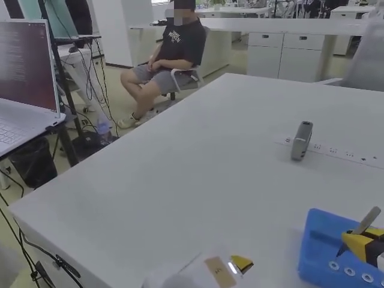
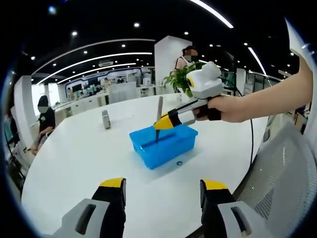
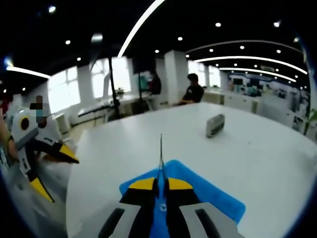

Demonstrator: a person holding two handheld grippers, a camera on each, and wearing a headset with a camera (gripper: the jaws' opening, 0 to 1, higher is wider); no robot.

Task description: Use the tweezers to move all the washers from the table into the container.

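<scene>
A blue container (image 1: 331, 247) stands on the white table (image 1: 198, 174) at the near right, with small pale washers (image 1: 350, 272) showing at its near side. My right gripper (image 1: 355, 240) hovers over it, shut on thin metal tweezers (image 1: 367, 221). In the right gripper view the tweezers (image 3: 160, 148) stick out from my right gripper (image 3: 161, 184) above the container (image 3: 213, 198). In the left gripper view my left gripper (image 2: 163, 191) stands open and holds nothing, short of the container (image 2: 163, 144). One small washer (image 2: 179, 162) lies on the table beside the container.
A grey device (image 1: 301, 140) rests on a white power strip (image 1: 342, 153) at the far right. A laptop (image 1: 24, 78) stands on a stand to the left, and a person (image 1: 171, 51) sits beyond the table. A mesh chair (image 2: 282, 183) is near my right side.
</scene>
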